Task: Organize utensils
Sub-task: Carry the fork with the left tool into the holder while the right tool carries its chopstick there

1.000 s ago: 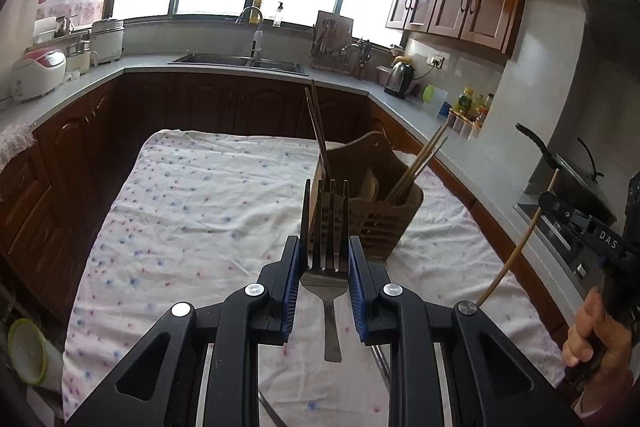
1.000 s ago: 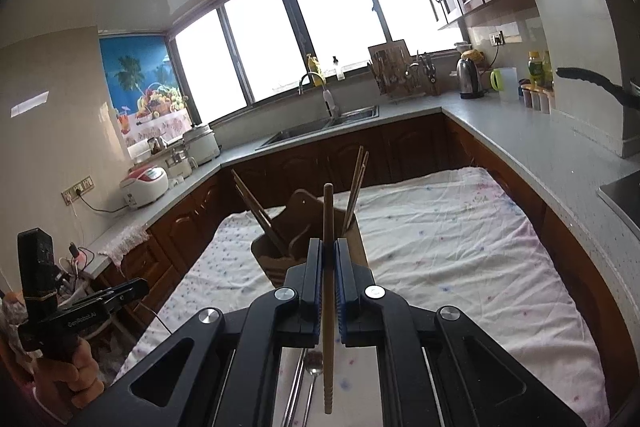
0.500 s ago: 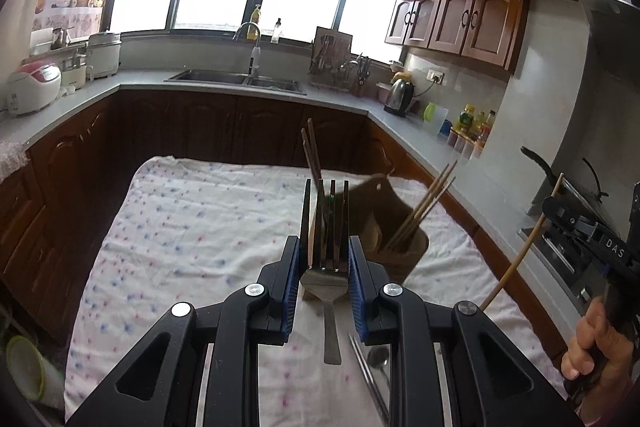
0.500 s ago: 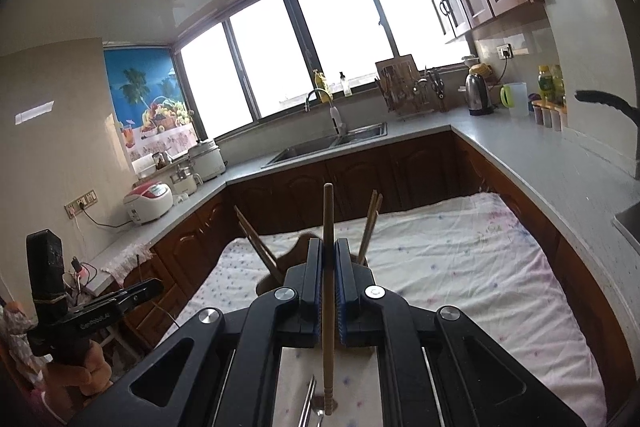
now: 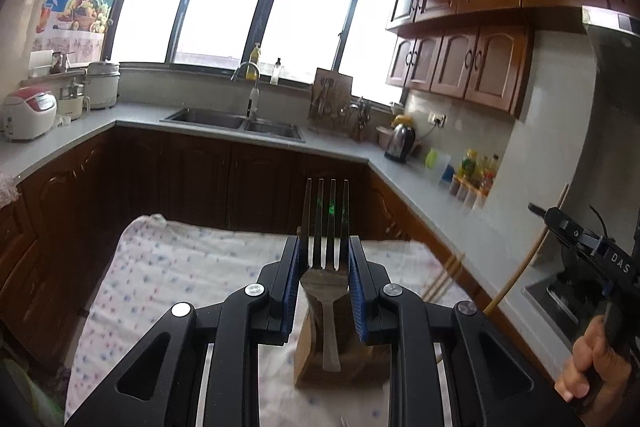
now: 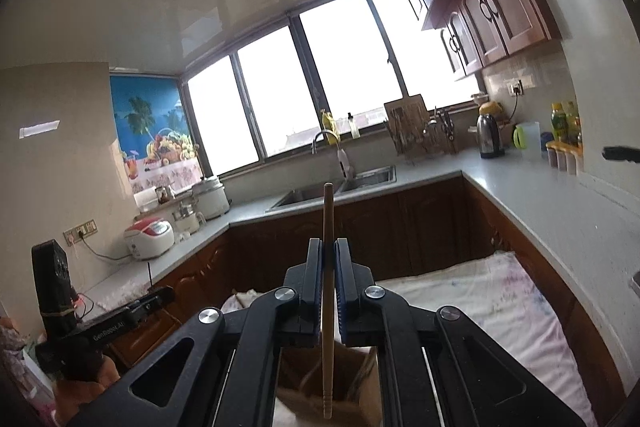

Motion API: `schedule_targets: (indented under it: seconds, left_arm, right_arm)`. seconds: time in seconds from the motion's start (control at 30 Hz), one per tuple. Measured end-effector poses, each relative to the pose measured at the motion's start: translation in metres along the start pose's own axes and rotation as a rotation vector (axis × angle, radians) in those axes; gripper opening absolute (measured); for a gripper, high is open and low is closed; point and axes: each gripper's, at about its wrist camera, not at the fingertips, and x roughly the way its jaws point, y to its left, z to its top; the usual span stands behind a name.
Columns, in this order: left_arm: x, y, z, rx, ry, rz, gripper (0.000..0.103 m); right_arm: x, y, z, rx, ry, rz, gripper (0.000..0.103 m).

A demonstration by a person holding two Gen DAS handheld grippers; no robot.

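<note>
A kitchen with dark wooden cabinets wraps around a grey countertop (image 5: 404,179), a steel sink (image 5: 234,121) sitting under a wide bright window. In the middle stands a table (image 5: 192,267) covered by a white cloth with small coloured dots.

The left hand-held gripper (image 5: 323,277) pinches a metal fork (image 5: 325,227) at the base of its head, the blue pads pressed against both edges. The fork stands upright in the left wrist view, long axis vertical, its four tines pointing up and away from the camera and its handle hanging down over a brown wooden utensil holder (image 5: 340,359) on the table just below. Whether the handle tip touches the holder cannot be told. More chopsticks (image 5: 444,277) lean out past the holder's right side, blurred.

The right hand-held gripper (image 6: 329,287) is closed almost completely on a single wooden chopstick (image 6: 328,223), held near its middle. The chopstick also runs vertical in the right wrist view, one end rising above the fingers toward the sink, the ridged end pointing down into the open top of the utensil holder (image 6: 360,371).

In the left wrist view the right hand-held gripper (image 5: 538,213) shows at the right edge with the chopstick (image 5: 520,271) slanting through it.
</note>
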Motion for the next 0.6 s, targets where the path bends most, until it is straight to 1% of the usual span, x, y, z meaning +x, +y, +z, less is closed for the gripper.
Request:
schedule_targets:
  seconds: [0.1,0.23,0.43,0.6]
  left_arm:
    - [0.02,-0.001,-0.001,-0.014,-0.014,-0.002,0.021]
    - [0.048,-0.002,-0.01,-0.023,-0.005,-0.007,0.021]
    - [0.09,-0.002,-0.029,-0.024,0.016,0.004,0.021]
    - [0.113,0.003,-0.045,-0.043,0.036,-0.006,0.021]
  right_arm:
    - [0.01,-0.003,0.002,0.003,-0.01,-0.001,0.006]
    - [0.024,-0.005,-0.004,-0.005,-0.012,-0.013,0.006]
    - [0.041,-0.01,-0.023,0.001,-0.001,-0.026,0.006]
    - [0.048,-0.015,-0.043,0.007,0.011,-0.037,0.006]
